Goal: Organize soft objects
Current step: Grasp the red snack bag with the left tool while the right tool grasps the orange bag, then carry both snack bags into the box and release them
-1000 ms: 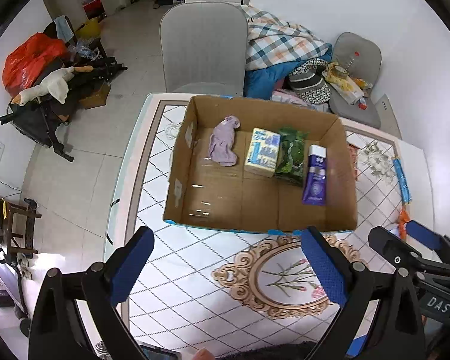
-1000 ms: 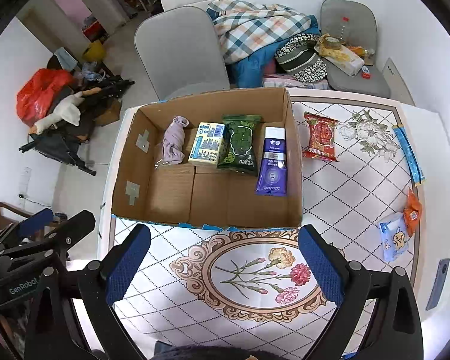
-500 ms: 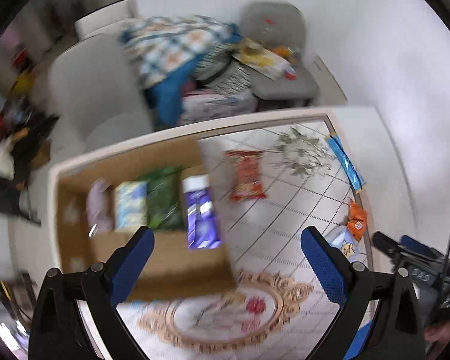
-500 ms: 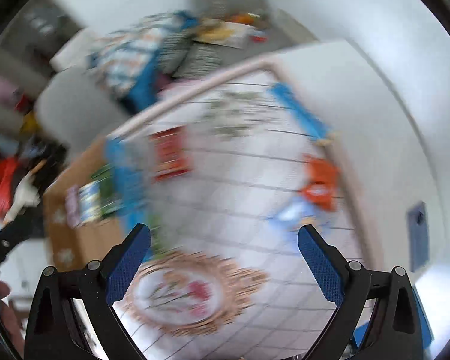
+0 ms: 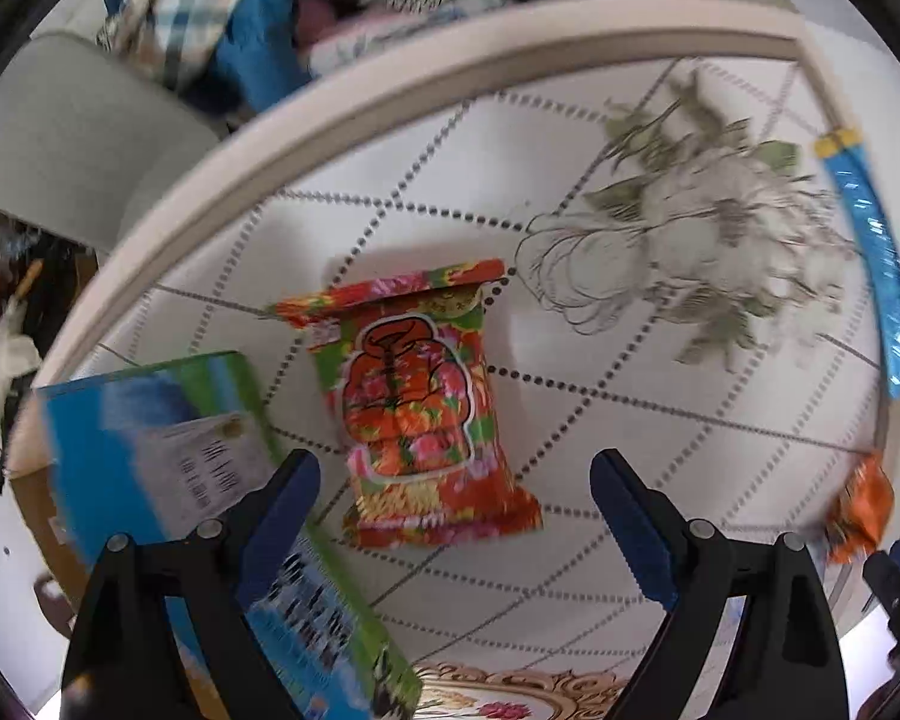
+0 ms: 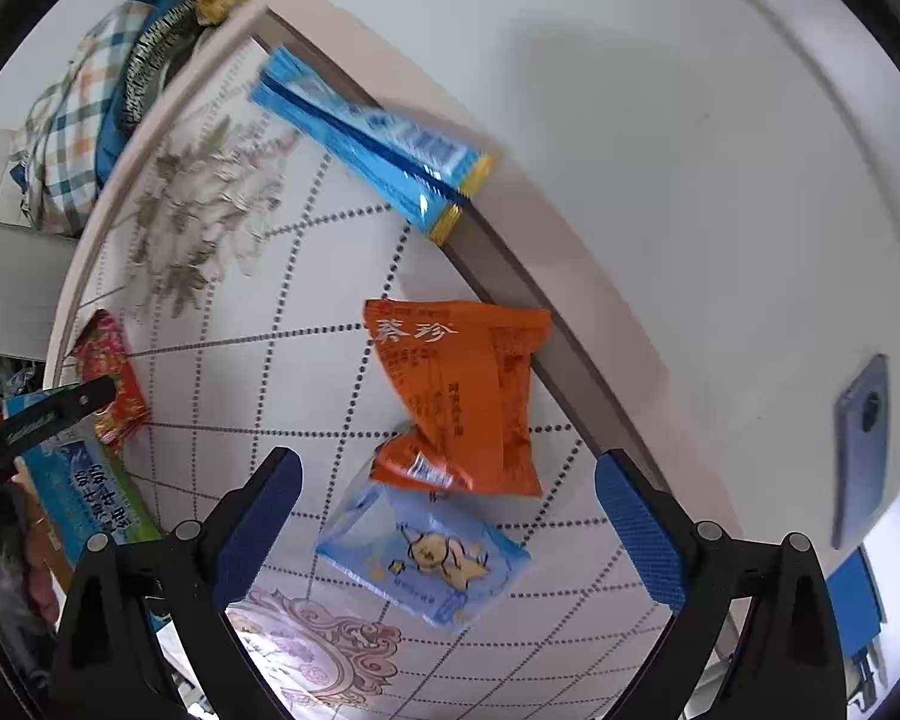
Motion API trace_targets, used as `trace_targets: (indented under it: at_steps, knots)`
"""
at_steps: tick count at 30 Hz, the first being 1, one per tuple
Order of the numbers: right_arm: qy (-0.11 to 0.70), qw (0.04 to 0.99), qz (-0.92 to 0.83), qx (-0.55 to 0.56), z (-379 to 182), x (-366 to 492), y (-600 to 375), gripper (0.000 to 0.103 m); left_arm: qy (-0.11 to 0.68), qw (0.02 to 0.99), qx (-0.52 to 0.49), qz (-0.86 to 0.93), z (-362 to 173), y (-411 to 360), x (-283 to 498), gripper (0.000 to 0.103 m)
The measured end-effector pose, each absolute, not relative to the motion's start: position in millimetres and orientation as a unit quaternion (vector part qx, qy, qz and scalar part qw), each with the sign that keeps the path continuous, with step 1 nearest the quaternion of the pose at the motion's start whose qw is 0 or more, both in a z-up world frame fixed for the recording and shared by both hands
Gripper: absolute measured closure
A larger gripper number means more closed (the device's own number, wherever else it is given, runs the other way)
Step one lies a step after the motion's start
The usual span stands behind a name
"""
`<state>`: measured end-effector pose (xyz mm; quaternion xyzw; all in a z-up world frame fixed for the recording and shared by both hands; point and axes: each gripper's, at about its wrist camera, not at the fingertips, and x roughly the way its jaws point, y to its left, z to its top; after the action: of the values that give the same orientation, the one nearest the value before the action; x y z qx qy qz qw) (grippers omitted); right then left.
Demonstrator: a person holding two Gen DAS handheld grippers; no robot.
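Observation:
My left gripper (image 5: pixel 456 522) is open and empty, low over a red flowered snack packet (image 5: pixel 417 402) that lies flat on the table between its fingers. My right gripper (image 6: pixel 450 534) is open and empty over an orange packet (image 6: pixel 468 396) and a light blue pouch (image 6: pixel 426 558) just below it. A long blue packet (image 6: pixel 372 147) lies on the table's border; it also shows in the left wrist view (image 5: pixel 873 276). The red packet shows in the right wrist view (image 6: pixel 111 378), with the left gripper's finger (image 6: pixel 60 414) beside it.
The cardboard box's printed blue-green outer side (image 5: pixel 210 516) stands right beside my left finger. A phone (image 6: pixel 864 450) lies on the white table edge at right. A grey chair (image 5: pixel 84 144) and a heap of clothes (image 5: pixel 222 18) are beyond the table's far edge.
Both grippers swung right, away from the box, and dropped close to the table. The left now frames the red packet, the right the orange and blue packets. Both stay open.

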<state>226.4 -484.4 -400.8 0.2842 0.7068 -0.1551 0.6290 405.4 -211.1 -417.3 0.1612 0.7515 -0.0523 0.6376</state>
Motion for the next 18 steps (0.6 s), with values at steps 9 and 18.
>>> trace_targets:
  at_steps: [9,18]
  knots:
    - [0.724,0.608,-0.144,0.293,-437,230,-482,0.011,0.769,0.625,0.124,-0.053,-444,-200,405,0.029]
    - [0.723,0.611,-0.142,0.29,-440,223,-475,0.037,0.751,0.645,0.11,-0.085,-418,-201,375,0.059]
